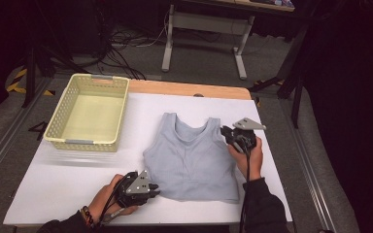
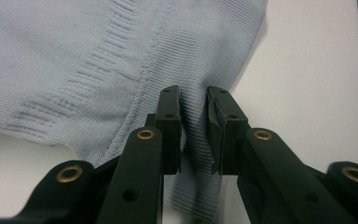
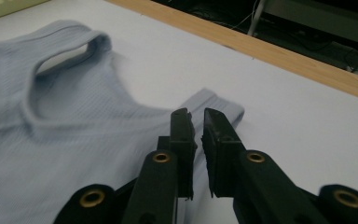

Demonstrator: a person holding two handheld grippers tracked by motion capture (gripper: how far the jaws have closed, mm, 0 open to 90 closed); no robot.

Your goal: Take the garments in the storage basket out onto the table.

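A light blue ribbed tank top (image 1: 190,158) lies flat on the white table cover (image 1: 68,184), near a pale yellow plastic basket (image 1: 88,112). The left gripper (image 2: 193,126) pinches a fold at the top's bottom corner. The right gripper (image 3: 196,140) sits by a shoulder strap, jaws slightly apart, holding nothing.

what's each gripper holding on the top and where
Left gripper pinches the tank top at its bottom hem corner. Right gripper holds nothing, jaws just above a shoulder strap.

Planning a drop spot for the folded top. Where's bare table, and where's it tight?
Bare white table lies in front of the basket, left of the tank top. A bare band runs between the top's straps and the wooden far edge. Basket interior is bare. Tight: the strip right of the top, by the right gripper, and the top's near-left corner, by the left gripper.
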